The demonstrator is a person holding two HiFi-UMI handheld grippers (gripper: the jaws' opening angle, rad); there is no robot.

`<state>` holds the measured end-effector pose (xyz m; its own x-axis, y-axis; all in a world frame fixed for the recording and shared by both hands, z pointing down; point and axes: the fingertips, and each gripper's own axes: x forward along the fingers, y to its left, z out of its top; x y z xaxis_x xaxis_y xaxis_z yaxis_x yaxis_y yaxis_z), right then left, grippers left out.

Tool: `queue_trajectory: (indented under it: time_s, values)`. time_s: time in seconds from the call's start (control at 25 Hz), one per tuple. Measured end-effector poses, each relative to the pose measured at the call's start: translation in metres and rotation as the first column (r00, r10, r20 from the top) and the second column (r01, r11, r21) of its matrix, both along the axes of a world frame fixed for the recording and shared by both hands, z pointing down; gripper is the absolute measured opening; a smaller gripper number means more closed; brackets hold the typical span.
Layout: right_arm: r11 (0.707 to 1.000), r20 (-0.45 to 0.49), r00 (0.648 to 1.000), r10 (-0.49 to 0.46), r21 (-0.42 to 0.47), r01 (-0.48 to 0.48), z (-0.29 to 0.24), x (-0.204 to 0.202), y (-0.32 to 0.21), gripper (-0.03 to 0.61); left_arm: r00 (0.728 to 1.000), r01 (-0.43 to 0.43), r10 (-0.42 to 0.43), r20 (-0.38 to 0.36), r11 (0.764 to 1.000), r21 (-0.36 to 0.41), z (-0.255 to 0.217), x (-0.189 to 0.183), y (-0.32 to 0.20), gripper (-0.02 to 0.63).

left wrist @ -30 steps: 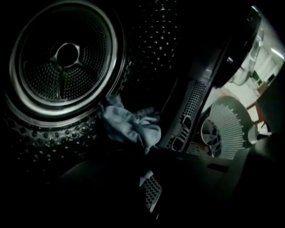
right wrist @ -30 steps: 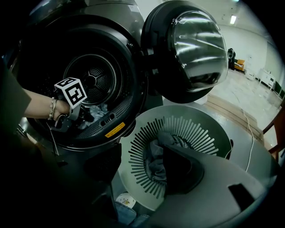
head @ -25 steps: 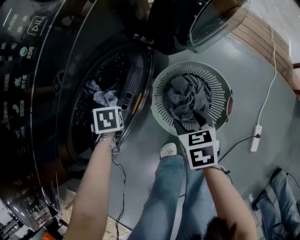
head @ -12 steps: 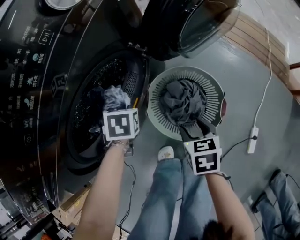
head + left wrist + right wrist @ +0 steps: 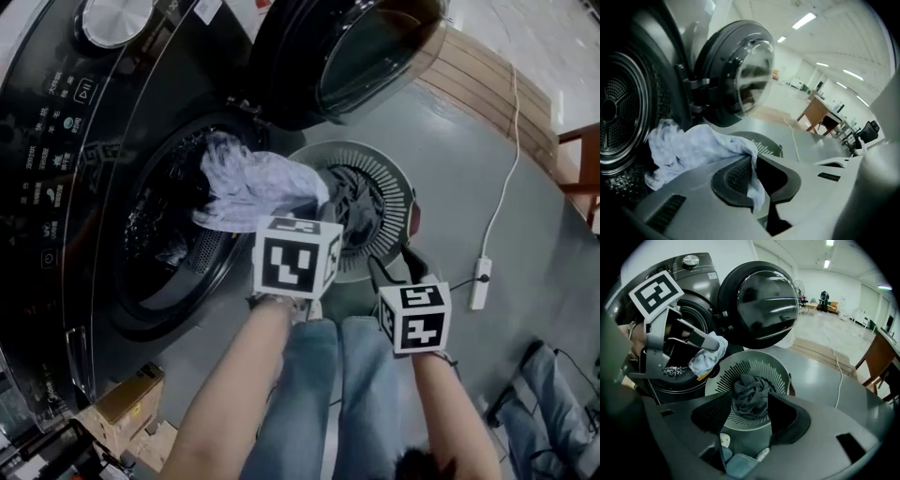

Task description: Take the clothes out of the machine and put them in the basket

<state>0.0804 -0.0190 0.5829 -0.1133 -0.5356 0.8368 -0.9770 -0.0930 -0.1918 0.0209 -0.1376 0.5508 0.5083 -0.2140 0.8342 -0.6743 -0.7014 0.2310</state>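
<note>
In the head view the left gripper's (image 5: 753, 161) jaws sit behind its own marker cube (image 5: 295, 262), which with the pale cloth (image 5: 253, 183) also covers the basket's (image 5: 392, 183) near-left side. The washing machine (image 5: 56, 234) and its open door (image 5: 347, 47) run off the left and top edges, and the panel print (image 5: 52, 122) is too small to read. In the left gripper view only 1 sliver of basket rim shows.

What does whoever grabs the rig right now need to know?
Left gripper: shut on a pale cloth, which stretches from the washing machine drum towards the basket.
Right gripper: open, jaws have just been closing, nothing between them, aimed at the basket.
Done: dark grey clothes in basket.
Left: drop the pale cloth in; drum seems to hold more.
</note>
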Motion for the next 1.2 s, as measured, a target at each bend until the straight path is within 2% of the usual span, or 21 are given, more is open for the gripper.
queue_trajectory:
  time_s: [0.16,0.28,0.4,0.44,0.48,0.52,0.56,0.76,0.92,1.04,1.2]
  values:
    - [1.000,-0.025,0.999,0.024,-0.007,-0.025,-0.003,0.029,0.017,0.242,0.990,-0.093,0.089,-0.106,0.995,-0.033,-0.015,0.053,0.039,0.028]
    - [0.999,-0.030,0.998,0.046,-0.018,-0.047,-0.003,0.042,0.032,0.242,0.981,-0.167,0.165,-0.105,0.986,-0.006,-0.016,0.074,0.061,0.028]
    - [0.998,-0.031,0.998,0.062,-0.029,-0.063,-0.002,0.050,0.043,0.242,0.983,-0.174,0.173,-0.065,0.985,0.001,-0.006,0.076,0.069,0.034]
    - [0.997,-0.030,0.997,0.064,-0.031,-0.065,-0.001,0.052,0.045,0.242,0.985,-0.167,0.167,-0.049,0.986,0.000,-0.001,0.074,0.069,0.063]
    - [0.997,-0.030,0.997,0.065,-0.032,-0.066,-0.001,0.053,0.047,0.242,0.987,-0.158,0.158,-0.038,0.987,-0.002,0.002,0.072,0.068,0.143]
    - [0.997,-0.029,0.997,0.066,-0.033,-0.067,0.000,0.053,0.048,0.242,0.988,-0.148,0.148,-0.032,0.989,-0.006,0.005,0.069,0.067,0.250]
    - [0.997,-0.027,0.997,0.067,-0.033,-0.068,0.001,0.053,0.049,0.242,0.990,-0.140,0.140,-0.026,0.990,-0.008,0.008,0.066,0.065,0.307]
    - [0.997,-0.009,0.998,0.065,-0.032,-0.066,0.006,0.043,0.046,0.242,0.993,-0.116,0.115,0.035,0.993,0.020,0.018,0.039,0.049,0.341]
    - [0.999,0.006,0.999,0.038,-0.031,-0.038,0.008,0.025,0.038,0.242,0.987,-0.108,0.101,0.125,0.993,0.048,0.029,-0.001,0.034,0.342]
    - [0.999,0.017,1.000,0.013,-0.031,-0.012,0.010,0.009,0.029,0.241,0.973,-0.114,0.095,0.210,0.990,0.079,0.037,-0.037,0.021,0.342]
    - [0.999,0.017,1.000,-0.011,-0.031,0.011,0.015,-0.009,0.018,0.241,0.941,-0.123,0.067,0.332,0.981,0.151,0.049,-0.093,-0.006,0.344]
